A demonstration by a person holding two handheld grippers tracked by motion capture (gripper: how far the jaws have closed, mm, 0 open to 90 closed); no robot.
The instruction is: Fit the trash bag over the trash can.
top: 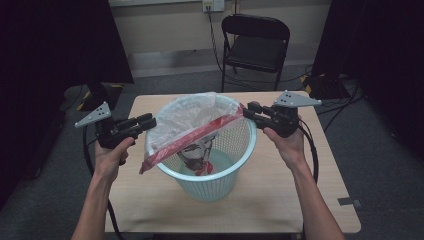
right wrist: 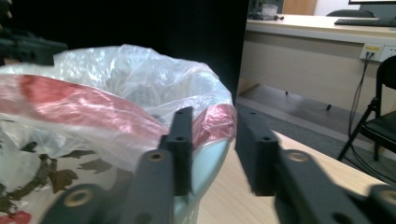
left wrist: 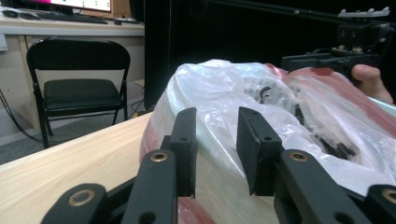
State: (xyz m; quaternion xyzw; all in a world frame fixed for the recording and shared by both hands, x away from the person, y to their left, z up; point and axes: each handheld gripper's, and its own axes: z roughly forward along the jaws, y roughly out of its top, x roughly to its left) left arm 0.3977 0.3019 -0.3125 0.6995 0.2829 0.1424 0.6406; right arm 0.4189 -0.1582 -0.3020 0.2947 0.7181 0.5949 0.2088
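Plastic bag [top: 192,120], clear with a red band along its mouth, sits in the pale blue basket [top: 220,170] at mid-table [top: 280,200]. Far half of the mouth is draped over the rim; the red edge stretches diagonally across the opening. Left gripper [top: 148,121]: jaws apart, just beside the bag at the basket's left rim, gripping nothing. Right gripper [top: 248,111]: jaws apart at the right rim, red edge [right wrist: 212,121] between them, not clamped. Black folding chair [top: 255,45] beyond the table.
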